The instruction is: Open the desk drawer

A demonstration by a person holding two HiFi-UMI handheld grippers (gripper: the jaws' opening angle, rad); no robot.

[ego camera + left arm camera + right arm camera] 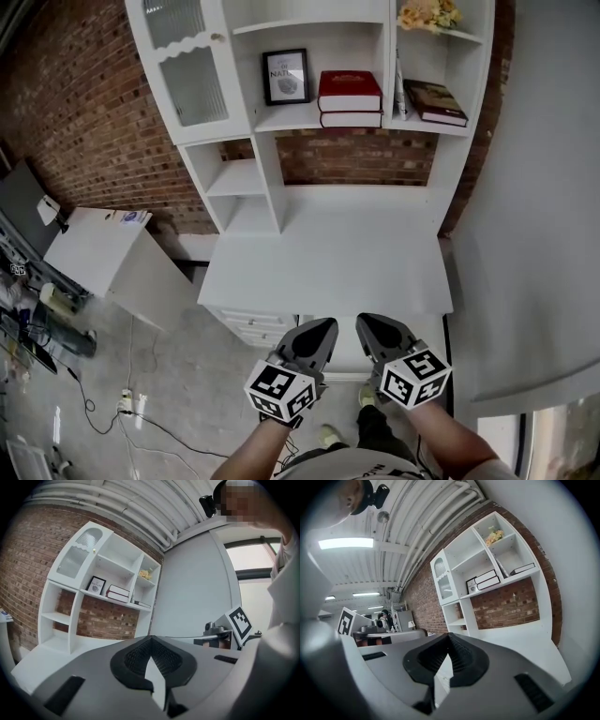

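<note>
Not started, by the look of things. Under the near left corner of the desk (328, 253), a stack of drawers (251, 327), every front flush and closed. Whether another drawer sits under the near edge between the grippers: cannot tell.

Held side by side close to the body, just short of the desk's near edge: left gripper (322, 328) and right gripper (366, 324), touching neither desk nor drawers. Tips of both pressed together, nothing pinched, only a thin wedge of gap lower down behind the tips.

Left to do, as a judgement: nearly everything. Lower toward a drawer front, spread the fingers, take hold, pull toward the body.

From the head view alone:
- the bare white desk top
- shelves (281, 117) at the far side with red books (350, 91), a framed picture (286, 77) and flowers (428, 13)
- the drawers, left of the left gripper and lower

Missing from both gripper views: any drawer at all, both aimed upward at the shelves and the brick wall (84, 112).

Only in the left gripper view: the right gripper's marker cube (240, 623) off to the right, and a tall grey wall (197, 583).

Only in the right gripper view: long ceiling lights (346, 543) and the room beyond the desk's left side.

Clearest in those two views: the closed, empty jaws.
</note>
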